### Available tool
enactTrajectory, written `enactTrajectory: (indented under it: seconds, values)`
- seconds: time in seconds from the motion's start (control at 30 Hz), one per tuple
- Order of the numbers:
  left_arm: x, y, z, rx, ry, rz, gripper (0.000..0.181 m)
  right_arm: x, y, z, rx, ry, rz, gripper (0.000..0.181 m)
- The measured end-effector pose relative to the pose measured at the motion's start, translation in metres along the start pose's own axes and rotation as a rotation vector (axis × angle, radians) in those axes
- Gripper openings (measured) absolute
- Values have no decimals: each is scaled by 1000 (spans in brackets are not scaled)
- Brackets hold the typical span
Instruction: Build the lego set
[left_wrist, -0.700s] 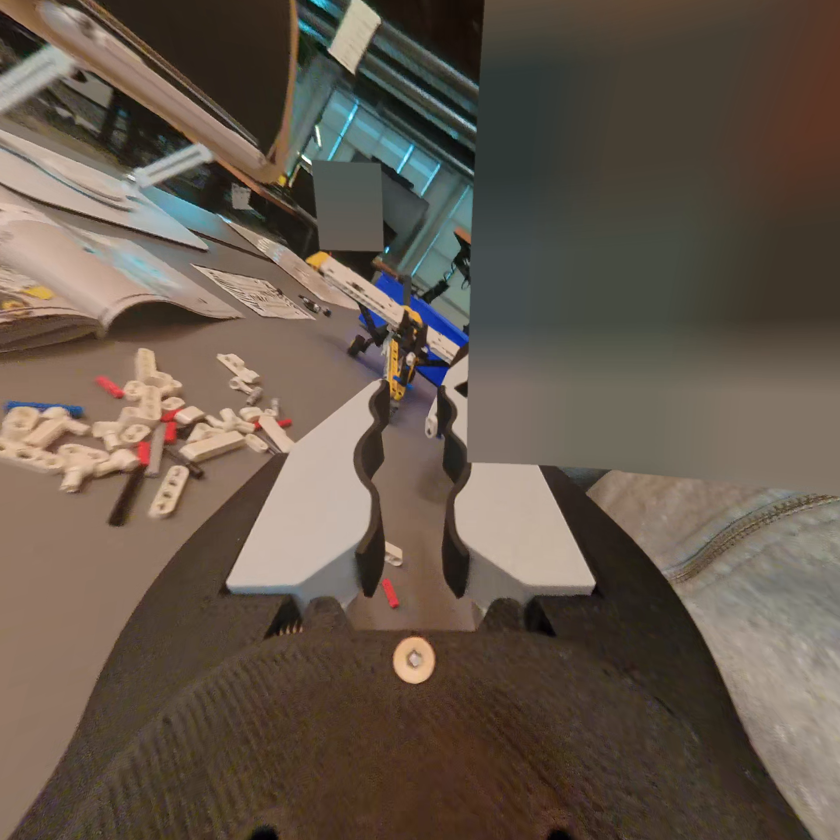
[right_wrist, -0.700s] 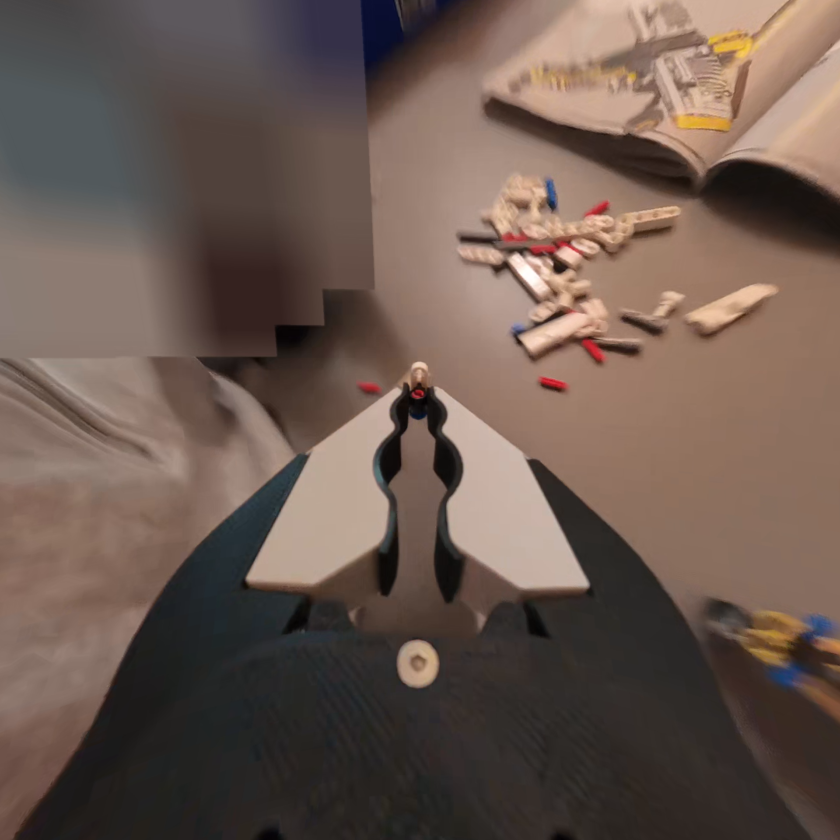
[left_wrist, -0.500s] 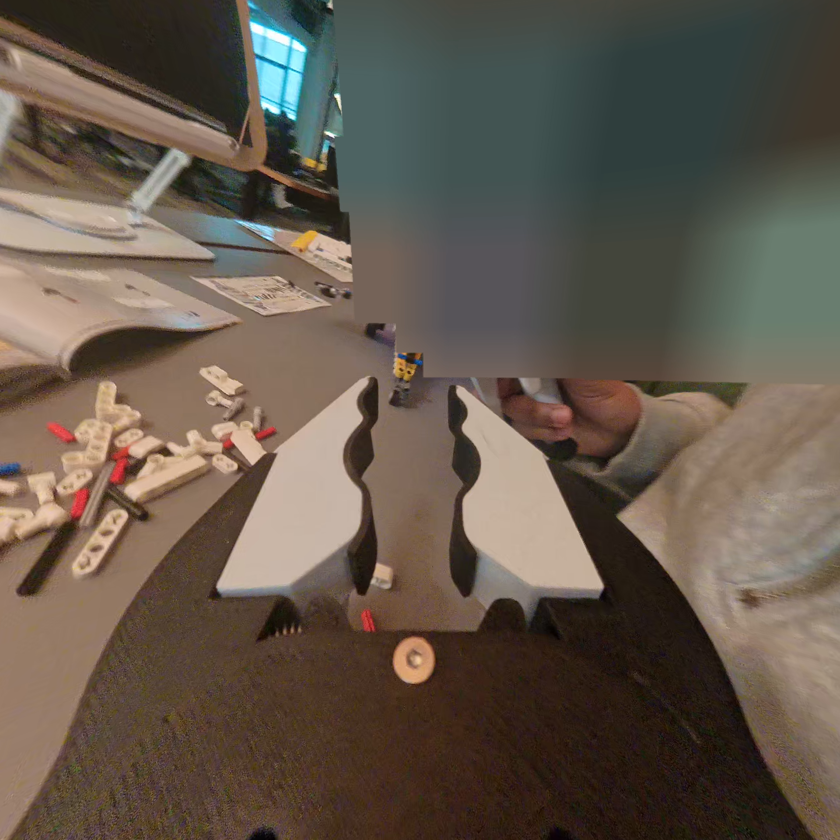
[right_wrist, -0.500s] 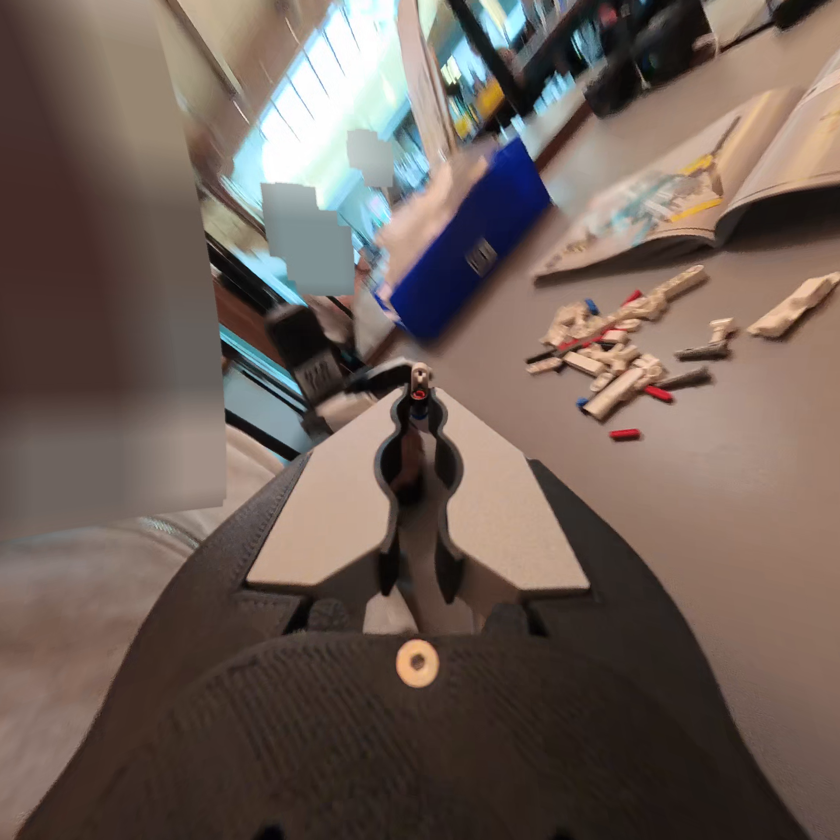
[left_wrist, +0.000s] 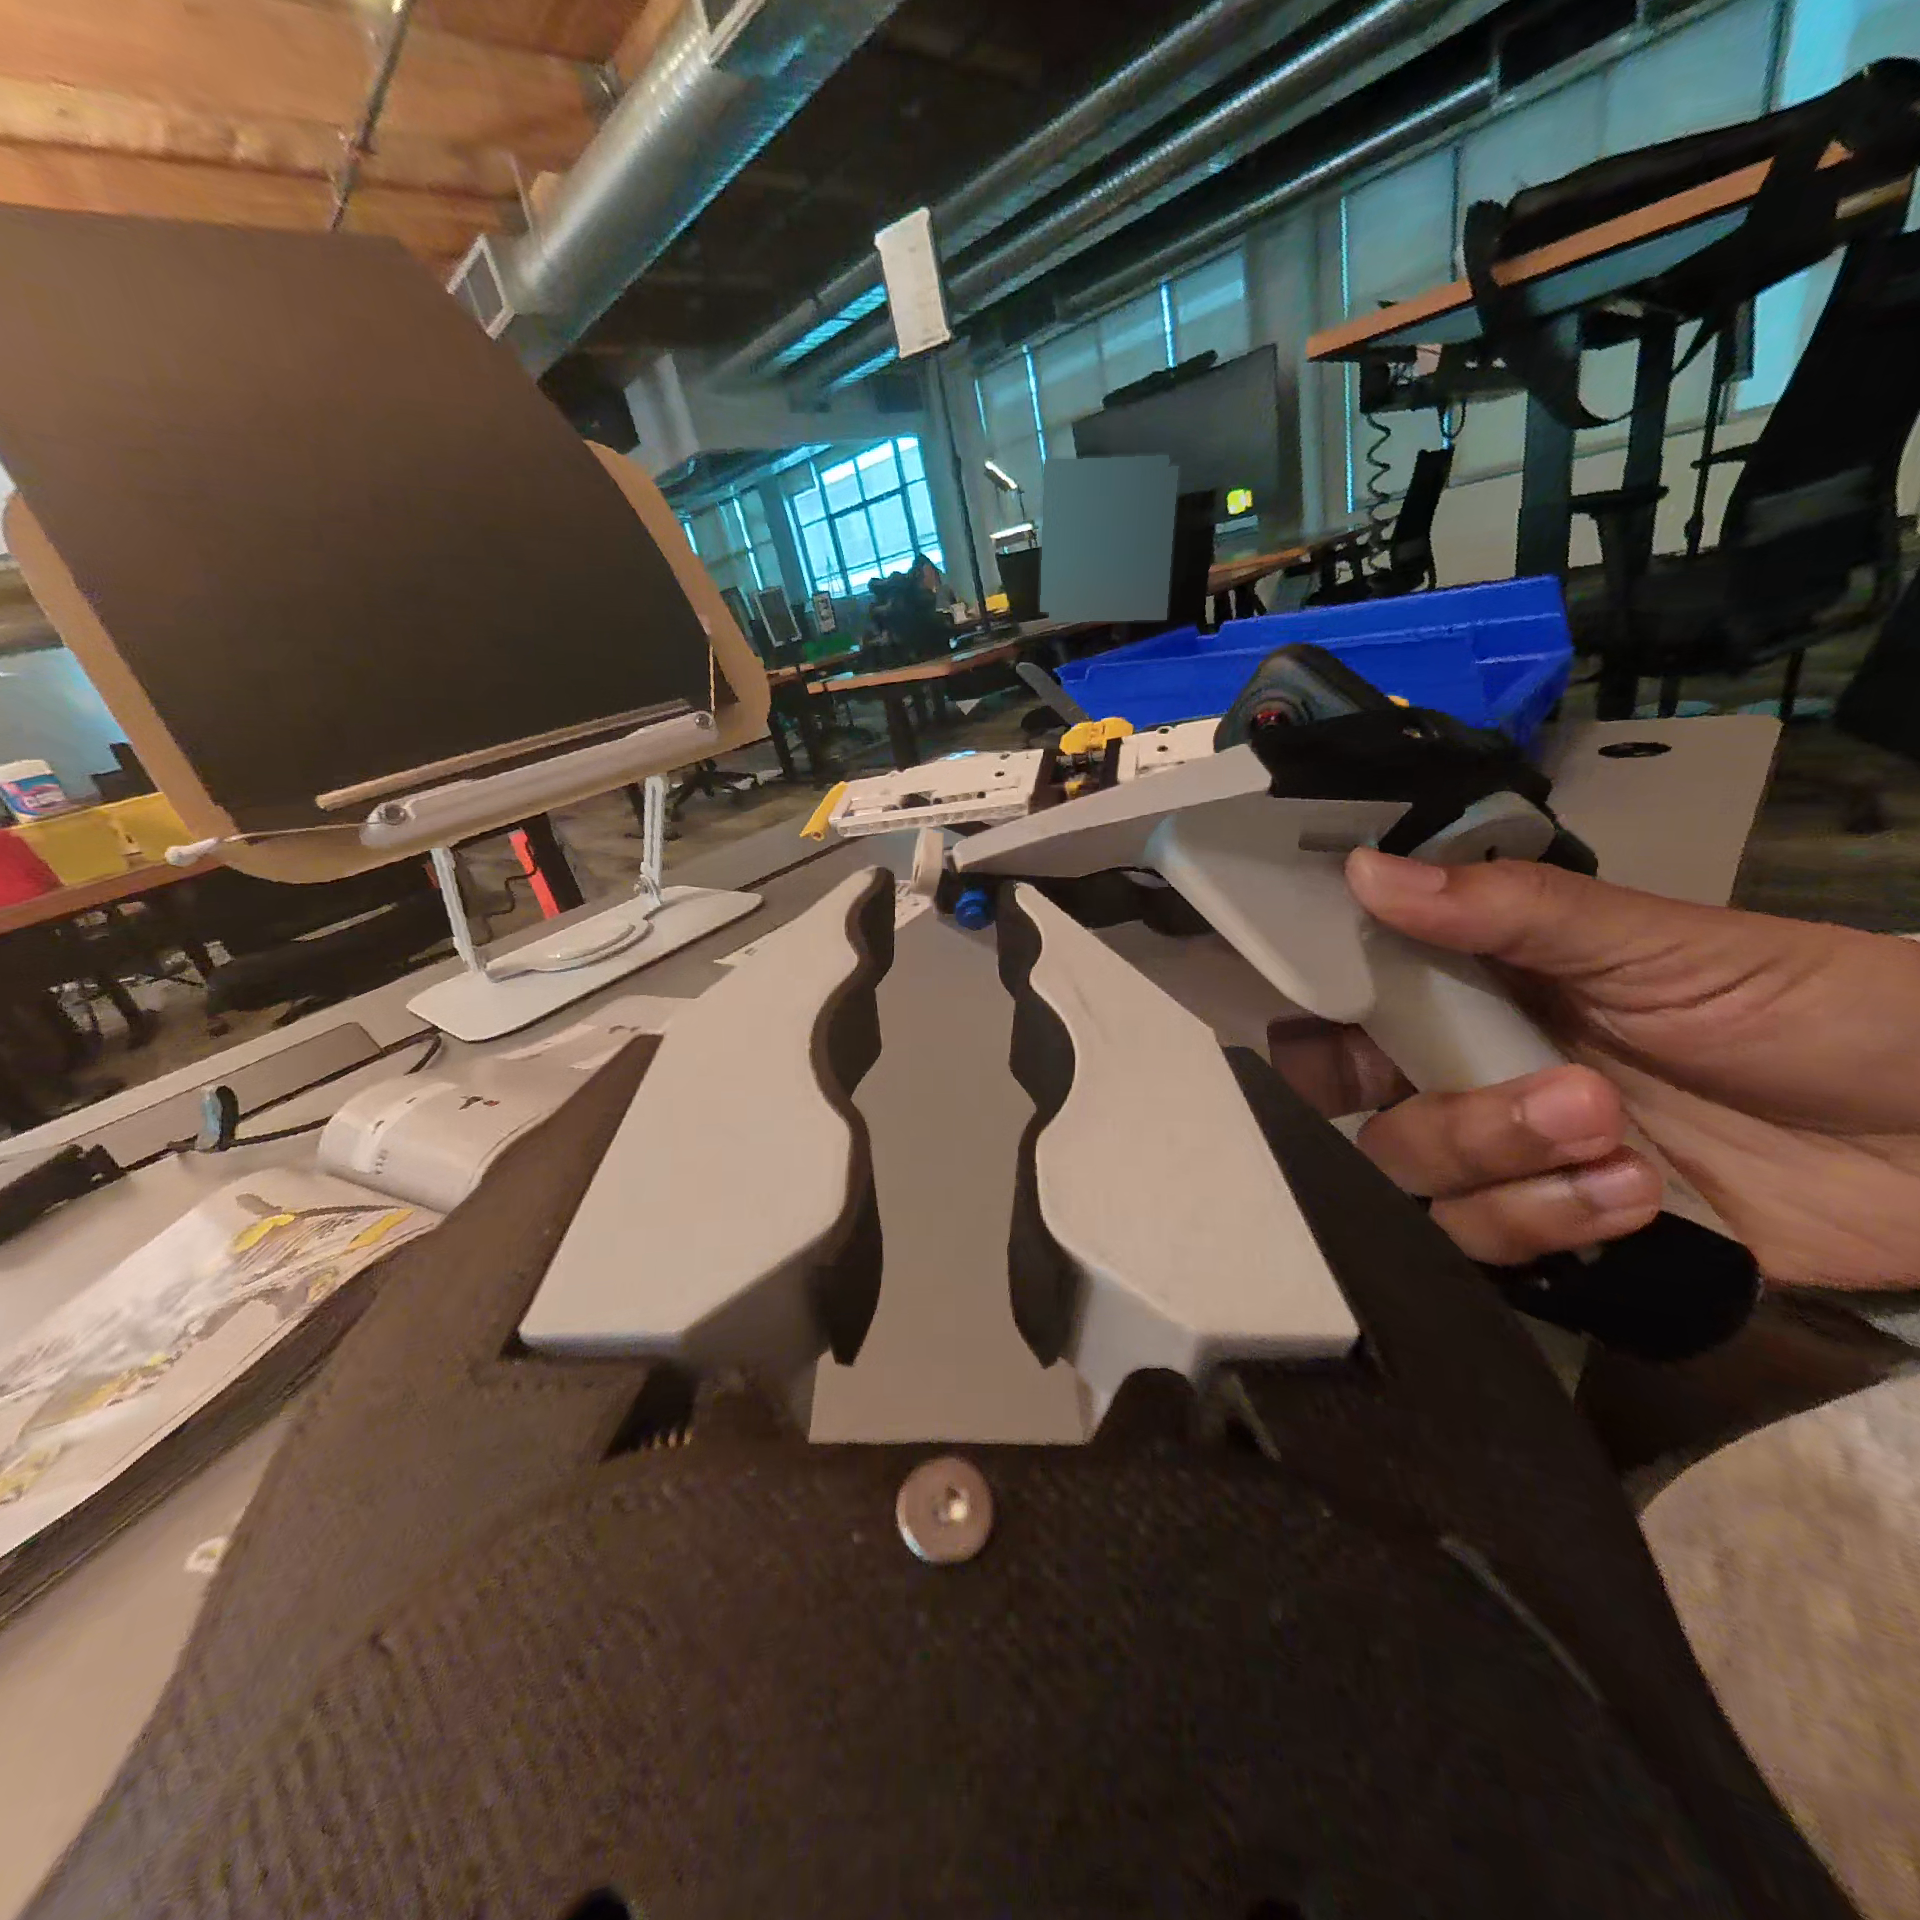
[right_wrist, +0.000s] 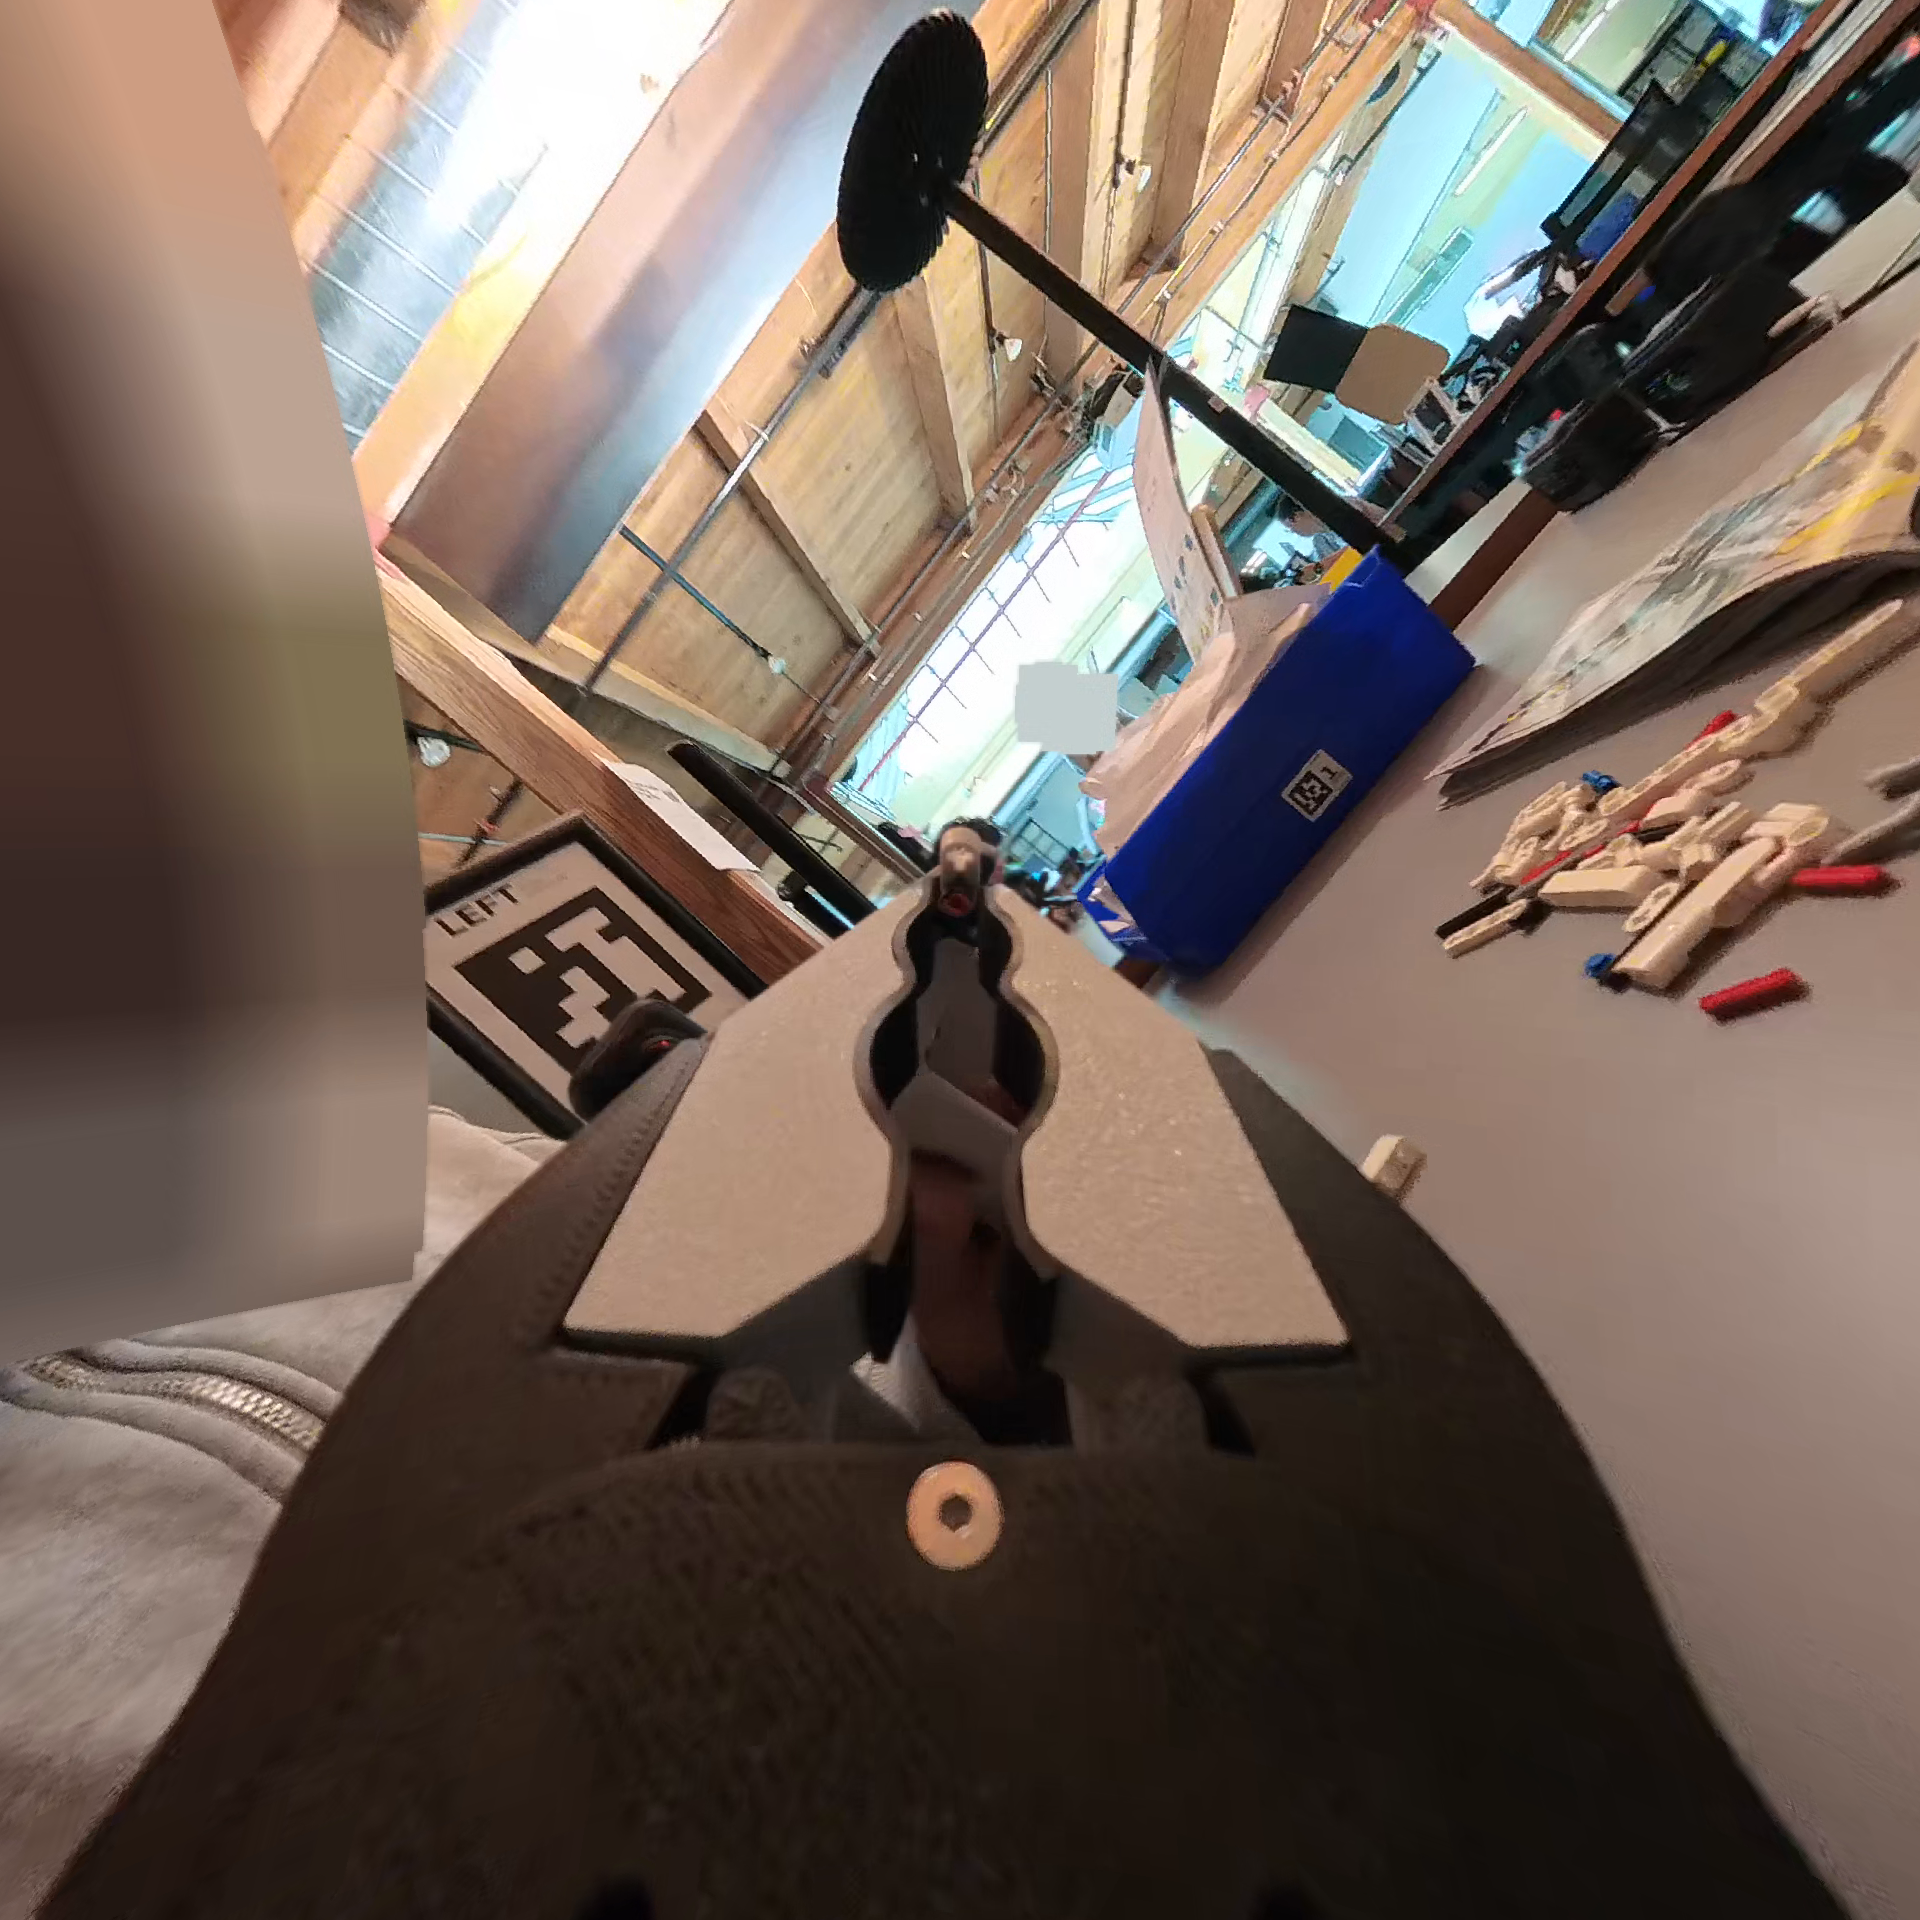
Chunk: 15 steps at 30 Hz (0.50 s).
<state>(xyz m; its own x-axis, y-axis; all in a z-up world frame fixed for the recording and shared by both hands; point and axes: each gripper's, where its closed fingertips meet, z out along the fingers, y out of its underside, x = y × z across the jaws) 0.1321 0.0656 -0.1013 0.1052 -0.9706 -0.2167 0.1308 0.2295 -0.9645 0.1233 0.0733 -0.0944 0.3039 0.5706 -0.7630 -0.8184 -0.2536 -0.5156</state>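
Observation:
My left gripper is open and empty, raised above the grey table. My right gripper is shut on a small lego piece, white with a red and a blue pin. In the left wrist view the right gripper, held by a hand, reaches in from the right. The small piece's blue pin sits just ahead of my left fingertips, between them. The white and yellow lego model stands behind. A pile of loose white, red and black pieces lies on the table to the right.
An open instruction booklet lies at the left and also shows in the right wrist view. A blue bin stands behind the model. A dark board on a stand is at the back left. A stray red pin and a white piece lie apart.
Both grippers have lifted and tilted up from the table. The right gripper has come in front of my left fingertips, still holding the small piece. The left gripper stays open.

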Motion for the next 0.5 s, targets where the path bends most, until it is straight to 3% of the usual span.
enactTrajectory:
  seconds: [0.03,0.3,0.5]
  values:
    - [2,0,1,-3,6,-1,16,1,0,-3,10,-9,24,6]
    - [7,4,3,-24,10,37,13,6,0,-11,5,-14,76,7]
    - [2,8,3,-25,82,-170,13,14,-6,-20,-26,34,-37,19]
